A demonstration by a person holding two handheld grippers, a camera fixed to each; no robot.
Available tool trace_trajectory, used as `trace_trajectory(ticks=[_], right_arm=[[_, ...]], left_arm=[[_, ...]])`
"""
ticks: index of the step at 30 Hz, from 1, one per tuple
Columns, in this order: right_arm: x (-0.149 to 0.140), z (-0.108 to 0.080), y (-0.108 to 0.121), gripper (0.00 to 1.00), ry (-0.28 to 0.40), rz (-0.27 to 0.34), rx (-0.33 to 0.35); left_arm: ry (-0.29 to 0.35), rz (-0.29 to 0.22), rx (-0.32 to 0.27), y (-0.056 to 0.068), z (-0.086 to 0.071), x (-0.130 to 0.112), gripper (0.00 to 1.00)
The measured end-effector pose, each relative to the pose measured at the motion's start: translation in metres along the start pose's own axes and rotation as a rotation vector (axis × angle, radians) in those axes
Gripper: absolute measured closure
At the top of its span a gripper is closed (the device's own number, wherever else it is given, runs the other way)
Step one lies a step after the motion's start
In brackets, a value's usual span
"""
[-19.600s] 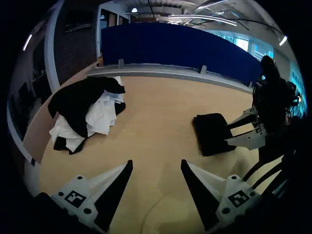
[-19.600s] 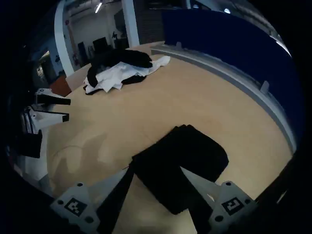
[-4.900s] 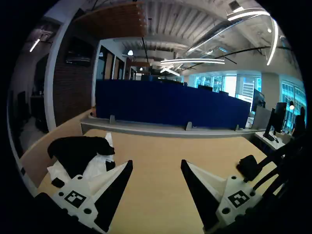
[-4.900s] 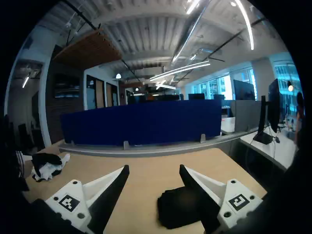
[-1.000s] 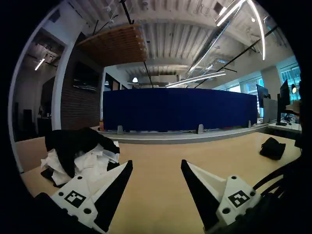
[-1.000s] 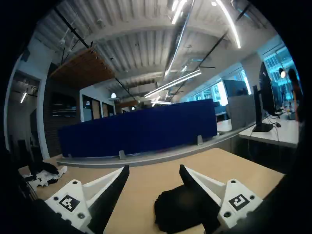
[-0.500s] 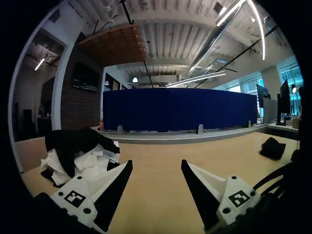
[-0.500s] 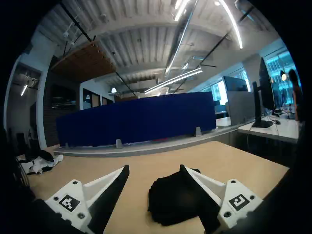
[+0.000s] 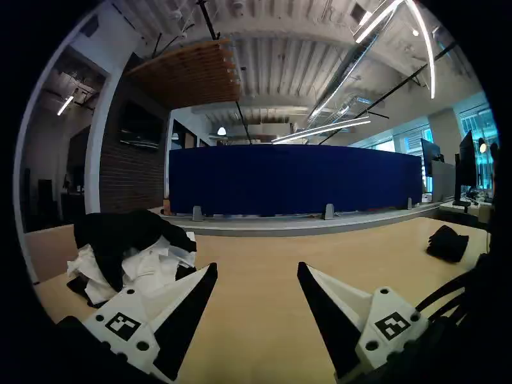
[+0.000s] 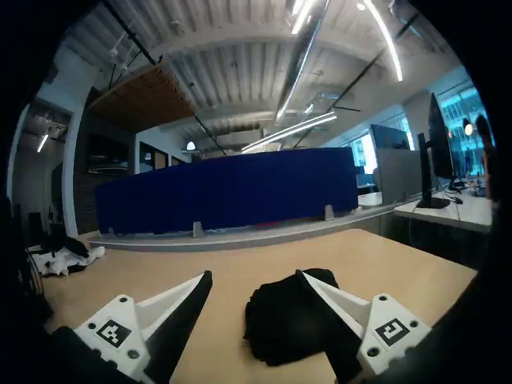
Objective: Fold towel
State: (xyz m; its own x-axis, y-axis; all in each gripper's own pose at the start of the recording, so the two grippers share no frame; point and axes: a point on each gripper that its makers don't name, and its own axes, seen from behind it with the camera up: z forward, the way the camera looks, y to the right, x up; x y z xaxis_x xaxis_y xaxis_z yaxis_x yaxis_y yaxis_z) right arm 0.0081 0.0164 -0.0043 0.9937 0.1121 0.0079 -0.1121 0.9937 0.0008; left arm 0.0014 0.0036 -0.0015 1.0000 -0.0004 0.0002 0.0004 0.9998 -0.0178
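left gripper (image 9: 256,281) agape over table (image 9: 256,256)

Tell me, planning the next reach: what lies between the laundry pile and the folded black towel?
Bare tabletop separates the pile and towel, in the left gripper view.

1. Light wooden tabletop (image 9: 256,249), bounded at its far edge by a dark blue partition (image 9: 288,179) on a grey rail (image 9: 269,224).
2. Brick wall (image 9: 131,185) at left, beneath a slatted wooden ceiling panel (image 9: 185,70).
3. Exposed ribbed ceiling (image 10: 243,70) with linear lights (image 10: 383,38).
4. Bright windows (image 9: 479,120) and a monitor (image 10: 435,153) on a neighbouring desk (image 10: 448,217) at right.
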Motion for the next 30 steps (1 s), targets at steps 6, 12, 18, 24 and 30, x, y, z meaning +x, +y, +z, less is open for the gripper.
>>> trace_trajectory(ticks=[6, 12, 18, 24, 30], right_arm=[[-0.003, 0.001, -0.003, 0.00, -0.001, -0.012, -0.002], [-0.005, 0.001, -0.007, 0.00, 0.004, -0.036, -0.001], [-0.007, 0.001, -0.010, 0.00, 0.007, -0.058, -0.002], [-0.008, 0.001, -0.012, 0.00, 0.009, -0.092, -0.006], [-0.011, 0.001, -0.013, 0.00, 0.008, -0.115, -0.009]], left_arm=[[0.000, 0.000, 0.000, 0.000, 0.000, 0.000, 0.07], [0.000, 0.000, 0.000, 0.000, 0.000, 0.000, 0.08], [0.000, 0.000, 0.000, 0.000, -0.001, 0.000, 0.07], [0.000, 0.000, 0.000, 0.000, 0.000, 0.000, 0.07], [0.000, 0.000, 0.000, 0.000, 0.000, 0.000, 0.07]])
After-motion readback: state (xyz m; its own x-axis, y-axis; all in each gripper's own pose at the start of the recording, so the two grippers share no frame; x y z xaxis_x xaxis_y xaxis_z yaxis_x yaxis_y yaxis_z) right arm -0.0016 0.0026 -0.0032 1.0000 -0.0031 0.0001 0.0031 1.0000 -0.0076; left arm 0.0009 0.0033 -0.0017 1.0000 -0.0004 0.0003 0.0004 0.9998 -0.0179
